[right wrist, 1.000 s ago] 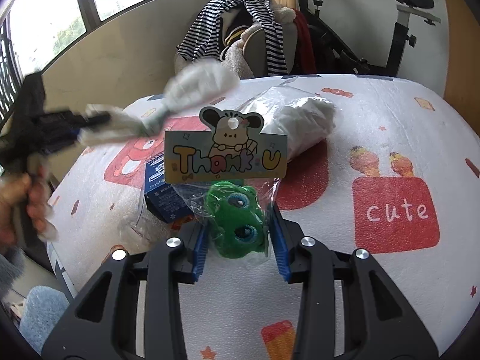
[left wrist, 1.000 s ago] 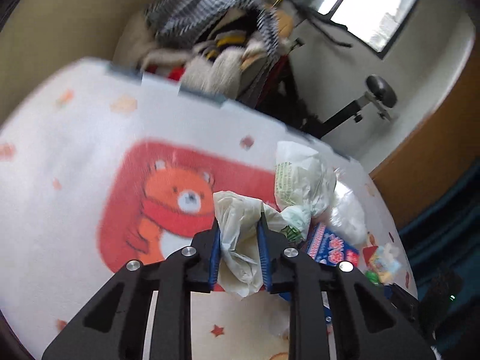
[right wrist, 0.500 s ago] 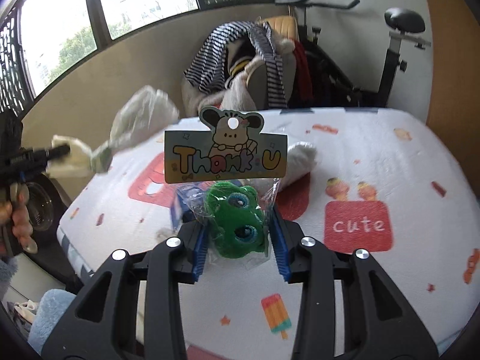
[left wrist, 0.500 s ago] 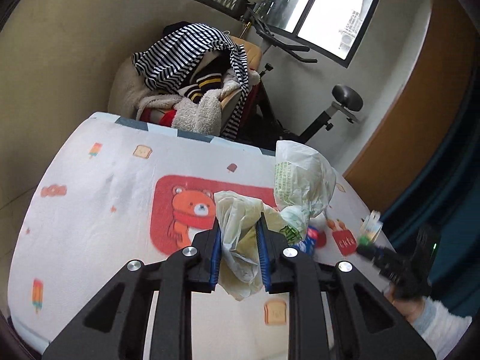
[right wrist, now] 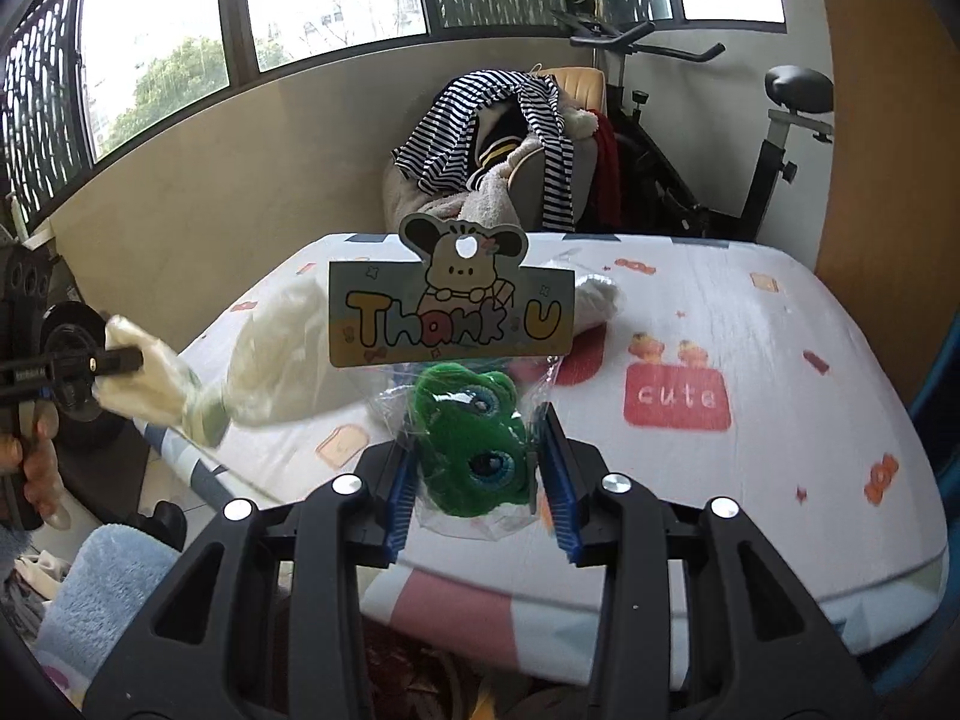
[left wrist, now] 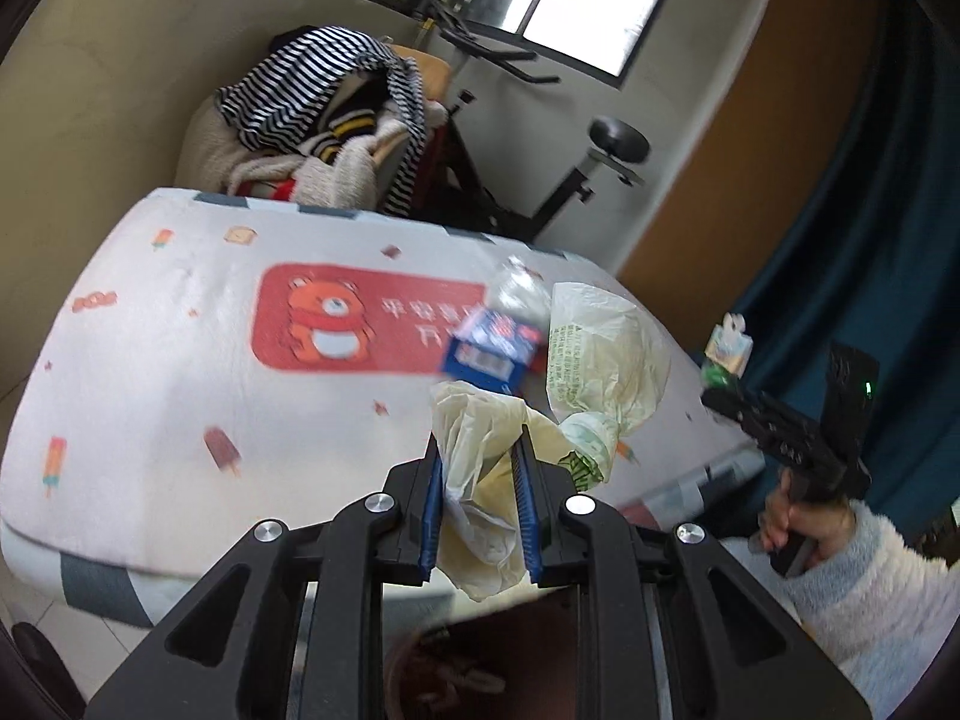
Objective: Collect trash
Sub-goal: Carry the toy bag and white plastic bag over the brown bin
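Trash is mostly off the big white foam mat with the red bear panel and cartoon prints [left wrist: 180, 360] now, and both grippers are loaded. On the mat there's just a small blue printed carton [left wrist: 489, 354] and a clear crinkly plastic wrapper [left wrist: 516, 294] behind it, touching or nearly so, hard to say with the blur.

The left gripper [left wrist: 480, 501] has its jaws clamped on a crumpled cream plastic bag with green print [left wrist: 600, 372]. The bunched neck is pinched between the blue pads and the puffy end balloons out past the fingertips, up and to the right. The right gripper [right wrist: 477, 465] is closed on a clear packet holding a fuzzy green frog toy under a "Thank U" cartoon card [right wrist: 450, 312], card standing upright above the jaws.

What matters next, I reckon: under both grippers, at the near edge of the mat, there's a dark brownish opening [left wrist: 480, 678] that looks like a bin. It sits almost straight below the left jaws, so the bag only needs dropping; the left hand looks nearer.

Can't really see that bin though. The gripper frames cover most of it and its rim is cut off at the bottom. Whatever's inside is just murk.
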### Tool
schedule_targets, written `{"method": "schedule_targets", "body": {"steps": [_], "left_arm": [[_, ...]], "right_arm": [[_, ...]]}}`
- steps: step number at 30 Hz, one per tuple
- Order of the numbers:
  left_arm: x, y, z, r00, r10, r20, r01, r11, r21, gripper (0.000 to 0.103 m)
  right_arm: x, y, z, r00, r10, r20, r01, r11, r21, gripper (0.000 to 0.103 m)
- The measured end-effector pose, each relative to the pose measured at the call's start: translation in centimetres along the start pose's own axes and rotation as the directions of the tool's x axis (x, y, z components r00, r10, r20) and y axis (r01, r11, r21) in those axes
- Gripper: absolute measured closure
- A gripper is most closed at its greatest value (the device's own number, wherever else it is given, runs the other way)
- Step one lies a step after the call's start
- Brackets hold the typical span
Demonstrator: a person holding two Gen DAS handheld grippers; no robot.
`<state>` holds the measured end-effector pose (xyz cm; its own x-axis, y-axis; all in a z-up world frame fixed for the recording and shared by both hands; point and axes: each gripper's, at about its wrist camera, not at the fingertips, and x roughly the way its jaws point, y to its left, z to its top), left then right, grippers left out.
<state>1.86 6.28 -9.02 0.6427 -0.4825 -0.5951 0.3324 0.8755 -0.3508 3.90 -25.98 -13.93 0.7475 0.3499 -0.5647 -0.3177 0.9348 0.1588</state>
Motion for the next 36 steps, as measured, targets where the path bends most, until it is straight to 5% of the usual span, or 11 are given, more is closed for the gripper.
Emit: {"method": "schedule_targets", "body": {"steps": [13, 36], "left_arm": [[0.9, -2.6, -9.3, 0.988, -0.008, -0.154, 0.018, 0.998, 0.063, 0.082], [7.8, -3.9, -15.6, 0.922, 0.067, -0.381, -0.006, 0.987, 0.159, 0.081]], "right_arm": [[-2.1, 1.2, -3.3, 1.0, 0.025, -0.008, -0.025, 0.999, 0.032, 0.064], [-1.5, 0.8, -4.8, 0.998, 0.015, -0.053, -0.012, 0.999, 0.05, 0.064]]}}
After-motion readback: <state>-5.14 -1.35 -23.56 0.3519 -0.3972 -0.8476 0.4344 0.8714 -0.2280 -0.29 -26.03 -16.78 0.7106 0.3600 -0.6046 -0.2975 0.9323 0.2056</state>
